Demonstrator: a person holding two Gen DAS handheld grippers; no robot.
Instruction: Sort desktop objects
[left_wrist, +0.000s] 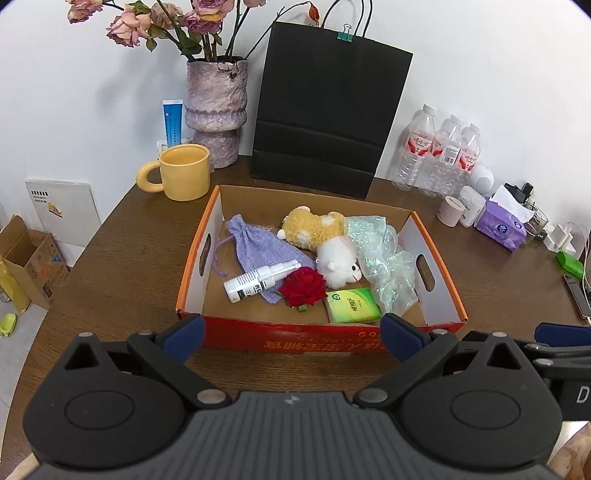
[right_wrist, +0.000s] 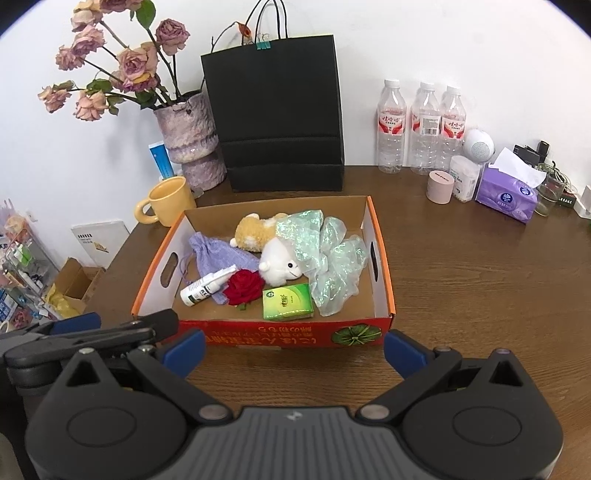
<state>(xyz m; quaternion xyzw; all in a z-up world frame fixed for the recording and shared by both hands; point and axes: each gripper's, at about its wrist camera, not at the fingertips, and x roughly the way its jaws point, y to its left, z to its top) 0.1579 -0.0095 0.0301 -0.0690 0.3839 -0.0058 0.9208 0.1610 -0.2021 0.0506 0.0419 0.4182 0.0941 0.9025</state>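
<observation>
Little can be read for certain. The red front of the cardboard box (left_wrist: 295, 338) carries yellow Chinese characters printed upside down, with the digits "65" beside them in the left wrist view; the characters themselves cannot be made out. The three water bottles (right_wrist: 424, 125) wear red-and-white labels with Chinese script and a barcode, too small to read. The green packet (right_wrist: 287, 302) in the box and the purple tissue pack (right_wrist: 506, 197) bear logos that are illegible. A white "D" shows on black gear (left_wrist: 583, 394).
</observation>
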